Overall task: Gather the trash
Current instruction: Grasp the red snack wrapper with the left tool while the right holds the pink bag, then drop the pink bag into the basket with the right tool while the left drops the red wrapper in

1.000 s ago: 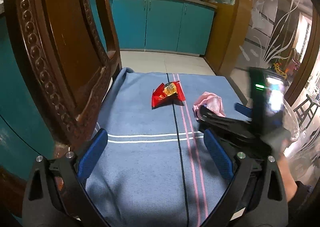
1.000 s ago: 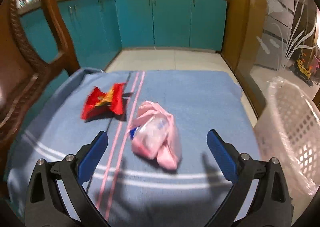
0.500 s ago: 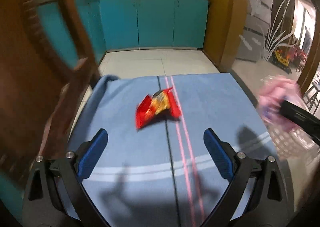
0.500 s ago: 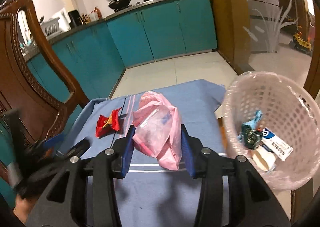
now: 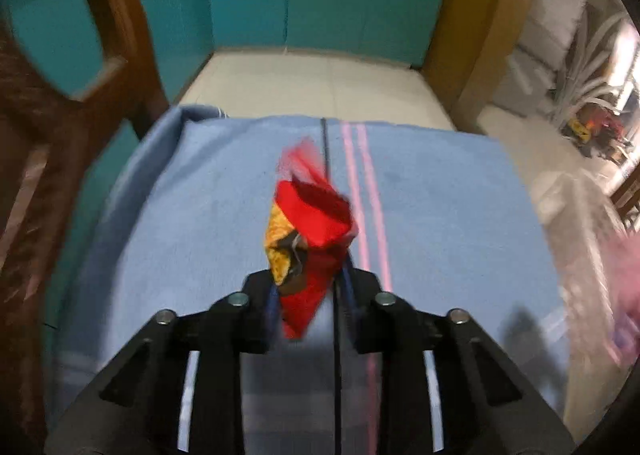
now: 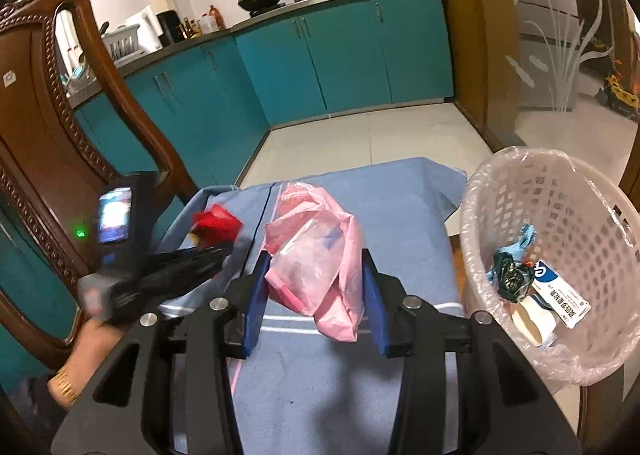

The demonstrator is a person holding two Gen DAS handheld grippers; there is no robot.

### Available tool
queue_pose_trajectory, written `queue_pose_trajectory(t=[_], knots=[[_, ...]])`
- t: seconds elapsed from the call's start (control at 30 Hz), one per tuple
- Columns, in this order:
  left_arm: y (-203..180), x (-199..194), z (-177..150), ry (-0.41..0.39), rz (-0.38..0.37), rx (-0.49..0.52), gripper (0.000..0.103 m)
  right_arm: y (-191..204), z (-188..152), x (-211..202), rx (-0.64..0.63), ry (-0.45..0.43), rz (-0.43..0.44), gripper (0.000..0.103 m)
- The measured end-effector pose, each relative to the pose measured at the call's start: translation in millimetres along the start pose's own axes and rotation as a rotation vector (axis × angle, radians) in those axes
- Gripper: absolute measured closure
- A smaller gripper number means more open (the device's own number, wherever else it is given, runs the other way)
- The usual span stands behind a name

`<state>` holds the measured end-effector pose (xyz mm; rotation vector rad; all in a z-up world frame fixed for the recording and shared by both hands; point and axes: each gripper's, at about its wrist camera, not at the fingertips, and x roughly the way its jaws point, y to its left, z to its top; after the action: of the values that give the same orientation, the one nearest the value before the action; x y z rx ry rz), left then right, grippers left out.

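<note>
left hand-held gripper (image 5: 306,291) closing on a red snack wrapper (image 5: 310,231) at frame centre; right hand-held gripper (image 6: 316,295) clamps a pink plastic bag (image 6: 316,255) beside the lined wastebasket (image 6: 560,191). either flimsy piece could slip loose.

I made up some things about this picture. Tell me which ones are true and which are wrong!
1. The right gripper holds a pink plastic bag. True.
2. The white basket is empty. False: it already has some trash in it, including a white packet.
3. The left gripper is closing on a red snack wrapper. True.
4. The cloth on the table is green. False: it is blue with pink stripes.
5. The kitchen cabinets are yellow. False: they are teal.
</note>
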<state>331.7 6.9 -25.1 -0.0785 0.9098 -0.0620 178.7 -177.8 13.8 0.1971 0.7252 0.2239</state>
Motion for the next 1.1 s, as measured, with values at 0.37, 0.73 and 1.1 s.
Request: queue_pose_trajectory(t=[0.37,0.73,1.1], knots=[[-8,-144,-83,-0.143,-0.027,0.096,0.080,30,-32,-20,-0.091,0.048,0.033,0.059],[-7,-130,-86,-0.134,-0.047,0.081,0.080,46,-46,-20,-0.133,0.055,0.006,0.059],[-6,-131,-87,-0.134,-0.050,0.077,0.079,45,-49,-17,-0.142,0.074,0.004,0.059]])
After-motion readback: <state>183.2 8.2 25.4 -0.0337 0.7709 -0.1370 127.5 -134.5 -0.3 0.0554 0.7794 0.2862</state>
